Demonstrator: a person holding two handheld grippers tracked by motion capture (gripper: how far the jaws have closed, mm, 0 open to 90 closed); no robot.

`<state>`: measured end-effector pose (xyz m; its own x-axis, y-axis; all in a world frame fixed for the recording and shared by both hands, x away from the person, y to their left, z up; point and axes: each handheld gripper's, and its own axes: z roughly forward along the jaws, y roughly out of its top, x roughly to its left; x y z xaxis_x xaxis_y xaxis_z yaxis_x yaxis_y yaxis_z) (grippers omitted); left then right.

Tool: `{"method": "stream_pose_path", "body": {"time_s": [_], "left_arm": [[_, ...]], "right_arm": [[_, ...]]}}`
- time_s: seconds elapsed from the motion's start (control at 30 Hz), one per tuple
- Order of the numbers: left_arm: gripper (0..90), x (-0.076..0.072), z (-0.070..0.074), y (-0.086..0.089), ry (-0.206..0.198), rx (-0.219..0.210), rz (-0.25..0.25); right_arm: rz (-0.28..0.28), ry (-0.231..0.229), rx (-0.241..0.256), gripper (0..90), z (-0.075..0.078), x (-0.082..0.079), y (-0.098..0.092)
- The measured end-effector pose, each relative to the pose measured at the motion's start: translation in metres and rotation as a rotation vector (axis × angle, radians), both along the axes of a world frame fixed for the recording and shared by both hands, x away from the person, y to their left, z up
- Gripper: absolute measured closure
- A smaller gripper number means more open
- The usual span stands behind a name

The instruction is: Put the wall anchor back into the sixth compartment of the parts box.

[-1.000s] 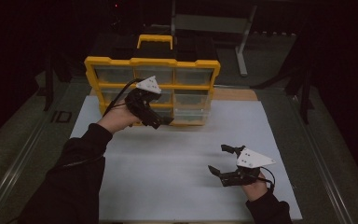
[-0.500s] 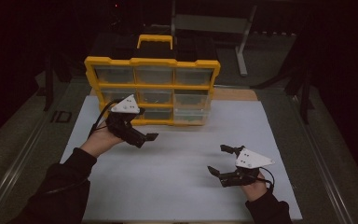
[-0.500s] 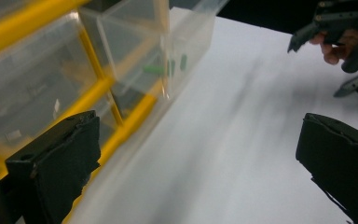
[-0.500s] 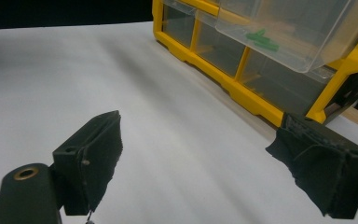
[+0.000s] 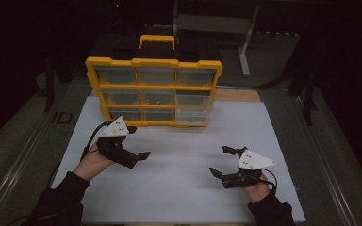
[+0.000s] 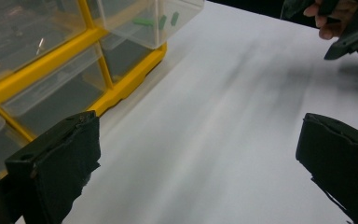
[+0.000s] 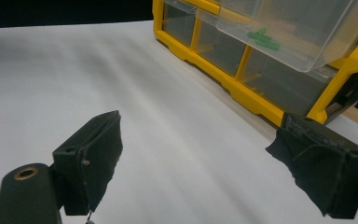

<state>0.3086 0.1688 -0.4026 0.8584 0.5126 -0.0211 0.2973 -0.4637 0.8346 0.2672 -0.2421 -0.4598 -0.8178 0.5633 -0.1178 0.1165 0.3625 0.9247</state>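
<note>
On a white table [image 5: 179,188] in a dark room, both grippers are held wide apart and empty, the left gripper [image 5: 139,141] just in front of the yellow drawer box [image 5: 153,89], the right gripper [image 5: 222,162] well apart from it, one drawer [image 5: 194,115] pulled out.

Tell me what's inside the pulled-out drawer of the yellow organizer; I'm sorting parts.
The clear drawer of the yellow organizer holds a few small green pieces. Its clear walls blur them, so their exact count and kind cannot be told, and its back end is hidden.
</note>
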Motion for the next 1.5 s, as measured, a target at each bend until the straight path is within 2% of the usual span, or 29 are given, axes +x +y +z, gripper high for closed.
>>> {"method": "stream_pose_path", "body": {"time_s": [0.13, 0.3, 0.37, 0.43, 0.53, 0.63, 0.87, 1.0, 1.23, 1.3, 1.5], "left_arm": [[0.0, -0.008, -0.009, 0.003, -0.003, 0.000, 0.015], [0.0, -0.018, -0.019, 0.009, -0.001, -0.022, 0.034], [0.0, -0.023, -0.023, 0.012, -0.015, -0.032, 0.047], [0.0, -0.025, -0.027, 0.014, -0.004, -0.049, 0.044], [0.0, -0.031, -0.036, 0.017, -0.002, -0.035, 0.054], [0.0, -0.037, -0.044, 0.020, -0.005, -0.036, 0.071], [0.0, -0.049, -0.061, 0.028, 0.015, -0.051, 0.089], [0.0, -0.053, -0.073, 0.032, 0.013, -0.041, 0.118], [0.0, -0.052, -0.090, 0.038, -0.021, -0.093, 0.201], [0.0, -0.051, -0.093, 0.037, -0.014, -0.091, 0.204], [0.0, -0.053, -0.092, 0.037, -0.032, -0.095, 0.200]], "right_arm": [[0.000, 0.002, 0.000, 14.1, 0.000, 0.000, 0.000], [0.002, 0.002, -0.001, 14.1, 0.000, 0.000, 0.000], [0.001, 0.003, -0.002, 14.1, -0.001, 0.000, 0.000], [0.001, 0.002, -0.002, 14.1, 0.000, 0.000, 0.001], [0.001, 0.003, -0.003, 14.1, 0.000, 0.000, 0.001], [0.000, 0.002, -0.004, 14.1, -0.001, 0.000, 0.001], [0.000, 0.006, -0.006, 14.1, -0.001, 0.000, 0.001], [0.000, 0.005, -0.006, 14.1, -0.002, 0.000, 0.001], [0.000, 0.008, -0.011, 14.1, -0.004, 0.001, 0.001], [-0.001, 0.010, -0.008, 14.1, -0.004, 0.002, 0.001], [-0.008, 0.012, -0.010, 14.1, -0.006, 0.002, 0.000]]}}
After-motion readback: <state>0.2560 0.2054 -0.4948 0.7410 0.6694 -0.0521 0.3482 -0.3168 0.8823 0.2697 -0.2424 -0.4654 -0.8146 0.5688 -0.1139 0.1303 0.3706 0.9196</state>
